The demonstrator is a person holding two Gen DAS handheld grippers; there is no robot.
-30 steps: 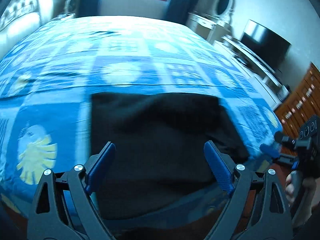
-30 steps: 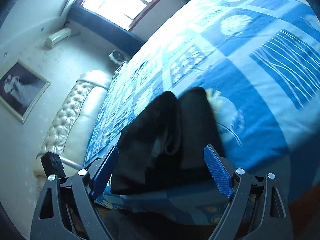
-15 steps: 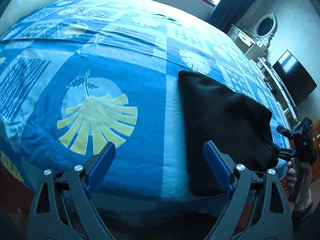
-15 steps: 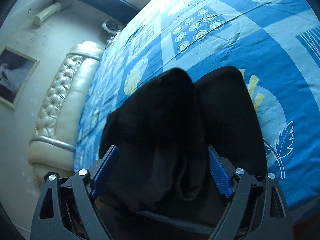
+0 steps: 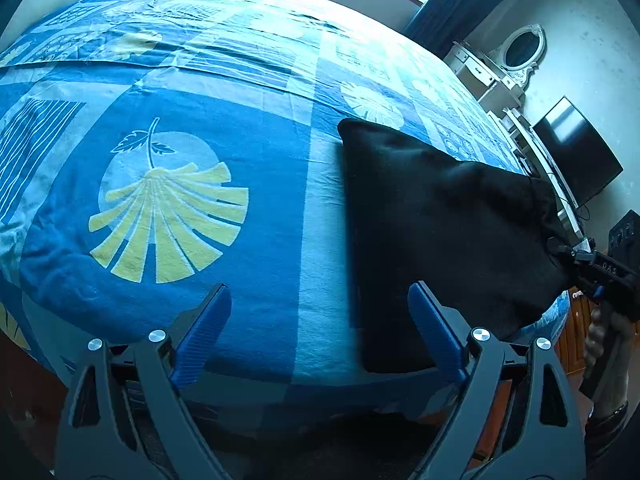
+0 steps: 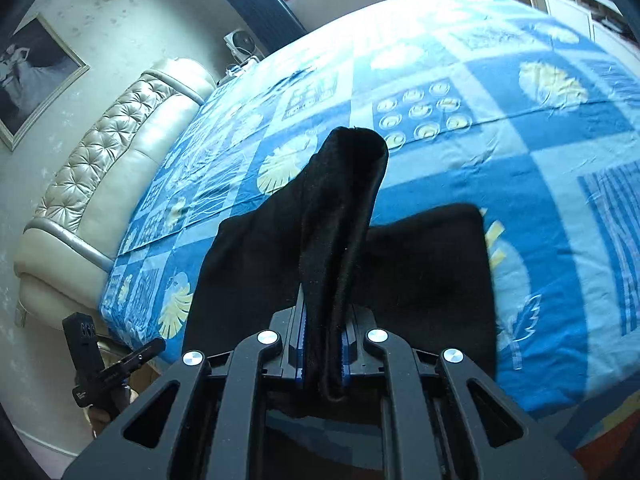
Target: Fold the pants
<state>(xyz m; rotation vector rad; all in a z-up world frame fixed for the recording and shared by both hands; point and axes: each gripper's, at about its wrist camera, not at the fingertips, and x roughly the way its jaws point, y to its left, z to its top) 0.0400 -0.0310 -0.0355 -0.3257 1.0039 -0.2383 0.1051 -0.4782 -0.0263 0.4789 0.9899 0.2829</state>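
Black pants [image 5: 432,224] lie folded on the blue patterned bedspread [image 5: 168,200] near the bed's front edge. My right gripper [image 6: 322,354] is shut on a bunched edge of the pants [image 6: 340,216] and lifts that side off the bed; it also shows at the right of the left wrist view [image 5: 560,250]. My left gripper [image 5: 320,332] is open and empty, just left of the pants' near corner, over the bedspread.
A cream tufted headboard [image 6: 104,168] stands at the far left. A TV [image 5: 576,152] and a white dresser with an oval mirror [image 5: 516,52] line the right wall. The bed's front edge [image 5: 320,388] drops off close to both grippers.
My right gripper has shut on the pants' edge and raised it. My left gripper stayed open and swung left, off the pants and over the bedspread.
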